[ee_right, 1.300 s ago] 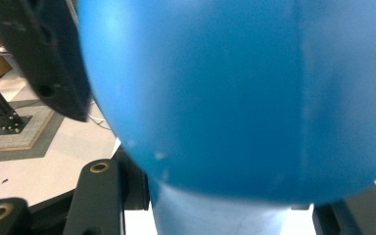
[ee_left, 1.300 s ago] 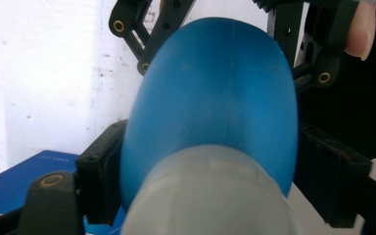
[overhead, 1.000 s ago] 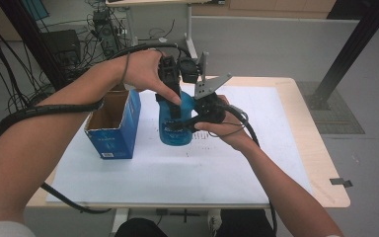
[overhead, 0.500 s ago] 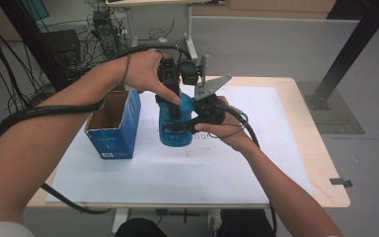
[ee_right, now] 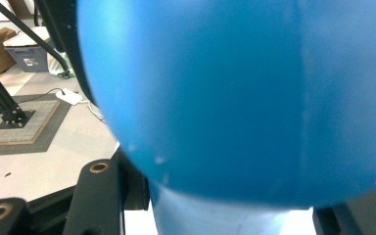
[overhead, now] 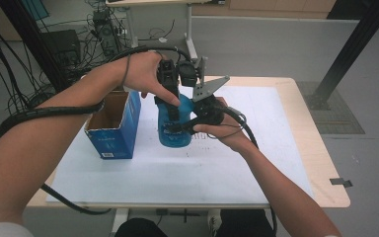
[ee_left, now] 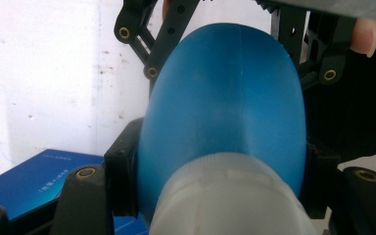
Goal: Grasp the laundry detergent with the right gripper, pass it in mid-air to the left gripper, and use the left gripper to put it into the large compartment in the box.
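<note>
From the high view I have both tongs on the blue bottle (overhead: 173, 129), which stands upright on the white sheet (overhead: 256, 148) covering the worktop (overhead: 321, 163), near its middle. My left tongs (overhead: 171, 106) come down from above and are clenched on the upper part of the bottle; in the left gripper view the black jaws press against either flank of the blue body (ee_left: 225, 107), just behind its white cap (ee_left: 230, 196), with my other tongs' linkage showing on the far side of the bottle. My right tongs (overhead: 190, 126) reach in from the right side and are clenched on the bottle too; the right gripper view is so close that the blue wall (ee_right: 245, 98) is blurred, with the jaws hugging its lower sides. Just to the left of the bottle stands an open blue cardboard box (overhead: 112, 126), apart from it. Beyond the worktop I see a tangle of cables (overhead: 24, 64) on the floor.
</note>
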A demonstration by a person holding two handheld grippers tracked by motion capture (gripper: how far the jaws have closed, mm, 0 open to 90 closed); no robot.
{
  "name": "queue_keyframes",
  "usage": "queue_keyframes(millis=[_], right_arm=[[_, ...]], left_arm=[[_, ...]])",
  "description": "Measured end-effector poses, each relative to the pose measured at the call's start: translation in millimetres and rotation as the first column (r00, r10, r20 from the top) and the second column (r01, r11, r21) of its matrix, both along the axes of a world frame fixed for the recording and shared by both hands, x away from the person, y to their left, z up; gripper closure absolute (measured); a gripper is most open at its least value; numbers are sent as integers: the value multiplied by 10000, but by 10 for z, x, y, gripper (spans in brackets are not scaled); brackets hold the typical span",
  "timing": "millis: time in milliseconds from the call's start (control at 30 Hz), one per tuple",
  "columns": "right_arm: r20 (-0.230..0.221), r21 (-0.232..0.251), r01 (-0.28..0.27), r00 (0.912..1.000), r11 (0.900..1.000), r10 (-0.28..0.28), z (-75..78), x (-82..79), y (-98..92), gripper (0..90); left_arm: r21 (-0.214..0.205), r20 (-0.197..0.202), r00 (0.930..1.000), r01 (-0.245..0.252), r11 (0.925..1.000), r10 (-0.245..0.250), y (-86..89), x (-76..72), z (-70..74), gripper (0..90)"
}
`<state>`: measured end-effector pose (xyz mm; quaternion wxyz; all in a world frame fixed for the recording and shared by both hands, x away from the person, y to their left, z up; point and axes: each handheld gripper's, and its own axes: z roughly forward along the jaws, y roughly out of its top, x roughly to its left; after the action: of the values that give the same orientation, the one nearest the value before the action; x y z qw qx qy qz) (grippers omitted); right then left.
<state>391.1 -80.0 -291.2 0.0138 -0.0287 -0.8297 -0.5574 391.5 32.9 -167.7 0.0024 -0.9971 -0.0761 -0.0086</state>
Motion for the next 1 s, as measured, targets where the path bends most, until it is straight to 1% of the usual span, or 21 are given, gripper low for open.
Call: queue_keyframes(millis=[33,100,133,200,267,300,400,433,500,533,567,600,633,667,767,800,933,1000], right_arm=[[62,-24,8,10000,10000,-8,-2,2,1,435],[6,-20,7,10000,10000,-7,-4,-3,3,435],[92,-64,13,10000,10000,-13,-6,1,3,434],[93,-60,16,10000,10000,-15,-8,-1,3,435],[85,-43,7,10000,10000,-6,-9,-3,2,434],[-23,-16,16,10000,10000,-16,-6,-11,1,434],[96,-6,26,10000,10000,-26,-4,-3,-2,434],[3,37,28,10000,10000,-28,-1,-6,-6,434],[86,-16,17,10000,10000,-17,-1,-4,-7,434],[-19,-6,15,10000,10000,-15,-3,-10,-7,434],[-19,-6,15,10000,10000,-15,-3,-10,-7,434],[134,-69,80,9999,9999,-79,-8,-1,-8,434],[134,-69,80,9999,9999,-79,-8,-1,-8,434],[-13,-35,5,10000,10000,-5,-6,-9,-8,434],[56,-72,7,10000,10000,-7,-10,-6,-3,434],[-17,-66,-3,10000,10000,3,-9,-13,1,434],[12,-64,-29,10000,10000,29,-11,-11,9,433],[-52,-33,-44,10000,10000,44,-12,-14,10,433]], left_arm=[[15,5,10000,-14,10000,14,0,-1,-2,364],[9,13,10000,-25,10000,25,1,-4,-10,364],[30,1,10000,-27,10000,27,0,-5,-9,364],[24,-3,10000,-18,10000,18,0,-6,-10,364],[42,16,10000,-2,10000,2,-3,-8,-7,364],[69,35,10000,0,10000,0,-7,-12,-1,364],[14,91,10000,-3,10000,3,-10,-14,5,364],[7,88,10000,-13,10000,13,-11,-14,4,364],[22,51,10000,-3,10000,3,-14,-12,-1,364],[64,48,10000,3,10000,-3,-18,-13,-5,364],[64,48,10000,3,10000,-3,-18,-13,-5,364],[25,74,10000,17,10000,-17,-16,-14,-8,365],[-5,58,10000,-5,10000,5,-14,-14,-10,365],[16,19,10000,-21,10000,21,-12,-13,-10,365],[82,22,10000,-14,10000,14,-11,-17,-13,365],[82,22,10000,-14,10000,14,-11,-17,-13,365],[113,-6,10000,-27,9999,28,-5,-19,-12,366],[89,24,10000,-33,10000,33,-4,-21,-14,367]])
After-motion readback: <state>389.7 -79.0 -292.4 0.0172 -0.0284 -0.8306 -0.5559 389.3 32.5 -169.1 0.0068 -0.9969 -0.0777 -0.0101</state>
